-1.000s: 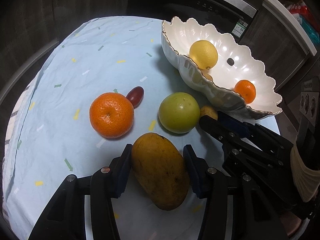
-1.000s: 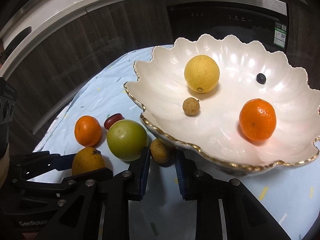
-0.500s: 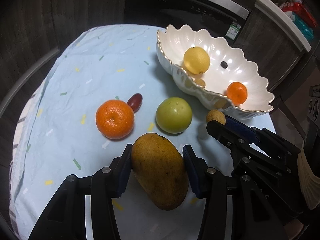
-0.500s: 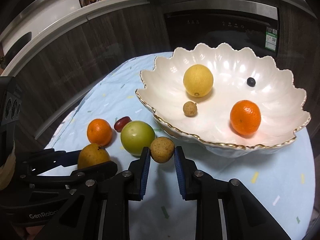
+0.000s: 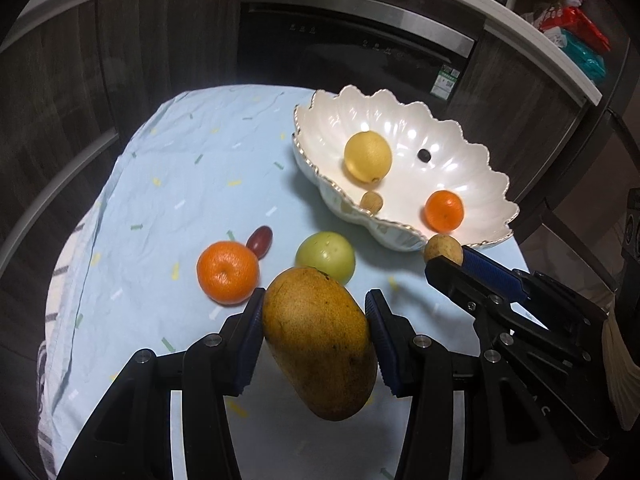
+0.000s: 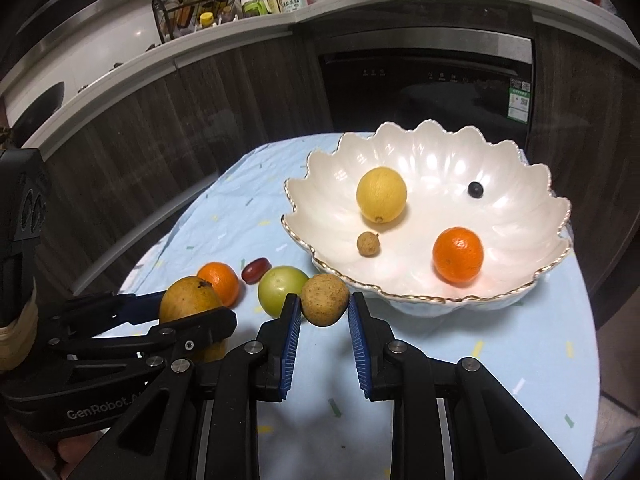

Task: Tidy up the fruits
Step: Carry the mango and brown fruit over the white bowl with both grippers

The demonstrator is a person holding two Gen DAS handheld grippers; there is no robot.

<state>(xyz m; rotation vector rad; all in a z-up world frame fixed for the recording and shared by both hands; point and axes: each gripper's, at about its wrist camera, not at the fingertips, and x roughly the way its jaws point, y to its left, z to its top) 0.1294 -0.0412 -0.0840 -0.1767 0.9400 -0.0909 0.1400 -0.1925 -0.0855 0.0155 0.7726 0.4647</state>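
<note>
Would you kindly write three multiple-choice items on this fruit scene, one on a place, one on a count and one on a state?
1. Where does the blueberry lie?
A. in the bowl
B. on the cloth
C. in a gripper

2. How many fruits lie in the bowl?
A. two
B. four
C. six

3. What does the left gripper hold?
A. nothing
B. the green fruit
C. the mango

Answers:
1 A: the small dark berry sits on the bowl's inner wall.
2 B: lemon, orange, small brown fruit and blueberry.
3 C: both pads press the mango's sides, and it hangs above the cloth.
</note>
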